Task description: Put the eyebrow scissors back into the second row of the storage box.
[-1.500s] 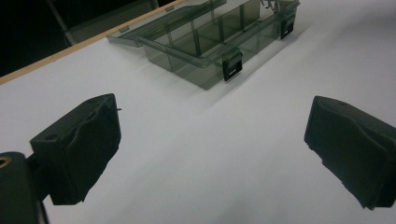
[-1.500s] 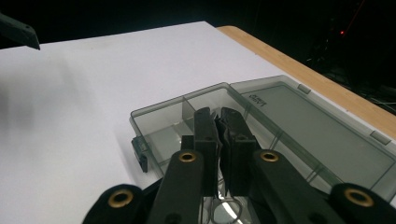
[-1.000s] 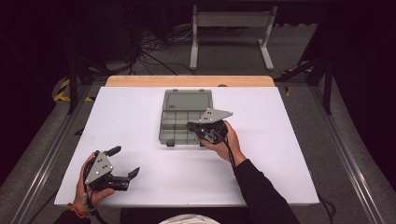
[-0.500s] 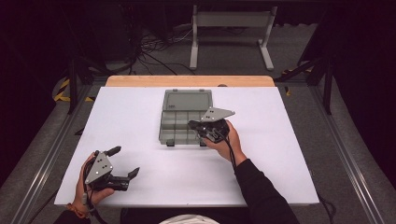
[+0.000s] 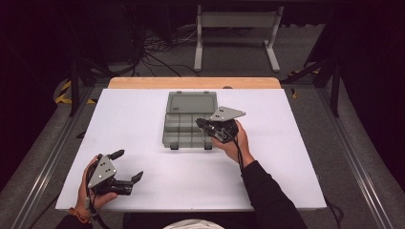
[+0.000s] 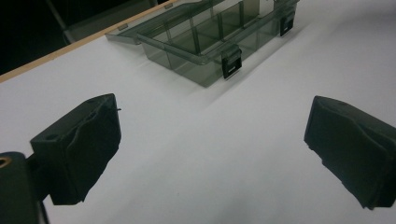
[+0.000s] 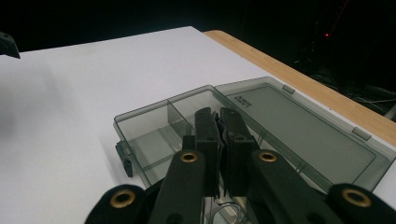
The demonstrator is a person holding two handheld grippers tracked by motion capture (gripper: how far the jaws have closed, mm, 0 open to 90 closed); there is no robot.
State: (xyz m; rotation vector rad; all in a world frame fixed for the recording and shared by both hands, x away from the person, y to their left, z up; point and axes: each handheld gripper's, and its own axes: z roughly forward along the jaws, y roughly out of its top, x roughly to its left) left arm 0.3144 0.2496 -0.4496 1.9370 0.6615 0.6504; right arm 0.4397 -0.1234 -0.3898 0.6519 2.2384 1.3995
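Smoky grey plastic organizer box (image 5: 190,119) lies open mid-table (image 5: 143,191), lid flat toward 12 o'clock. My right gripper (image 5: 206,126), jaws pressed together on nothing I can see, hangs over its 3 o'clock compartments. My left gripper (image 5: 127,165) rests released at 7 o'clock, well apart.

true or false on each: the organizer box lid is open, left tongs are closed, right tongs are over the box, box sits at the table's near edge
1. The compartment box has its lid open: true.
2. The left tongs are closed: false, the jaws stand wide apart.
3. The right tongs are over the box: true, with jaws together above its compartments.
4. The box sits at the near edge of the table: false, it lies toward the far middle.
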